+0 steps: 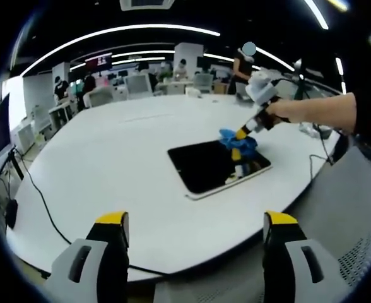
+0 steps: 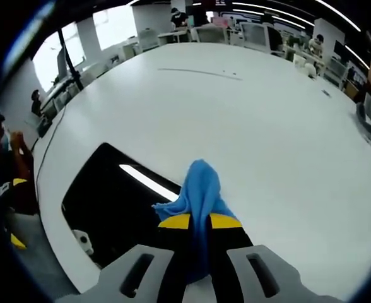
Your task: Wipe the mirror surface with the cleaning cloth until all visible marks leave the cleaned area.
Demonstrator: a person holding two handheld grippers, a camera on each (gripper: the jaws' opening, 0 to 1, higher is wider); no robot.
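On the large white table (image 1: 129, 164), toward 3 o'clock of the left gripper view, lies 1 dark mirror (image 1: 207, 167), flat and face up near the table's edge, where a standing person can reach across it. The right gripper (image 1: 239, 135) comes into that view from 2 o'clock, carried by a bare forearm, and presses 1 blue cleaning cloth (image 1: 239, 145) down onto the mirror's right part; its downward slant seems meant to keep the cloth bearing on the glass.

In the right gripper view the same cleaning cloth (image 2: 198, 189) is pinched between the 2 yellow-tipped fingers (image 2: 176, 221) of the right gripper (image 2: 199, 222), which are clamped tight on it. The cloth bunches forward past the tips toward 12 o'clock, so fabric and not plastic meets the surface. The mirror (image 2: 103, 202) spreads from 9 o'clock toward the centre and reflects 1 bright ceiling strip light; I cannot tell from either view whether marks remain on it.

The left gripper (image 1: 192, 230) hangs back at 6 o'clock of its own view, well apart from the mirror and off the table, its 2 fingers spread wide and empty. Held there, it probably serves to keep mirror, cloth and working gripper all in sight.

1 black cable (image 1: 43, 202) trails across the table's near-left part. Desks, chairs and several people fill the room behind, too small to count reliably.
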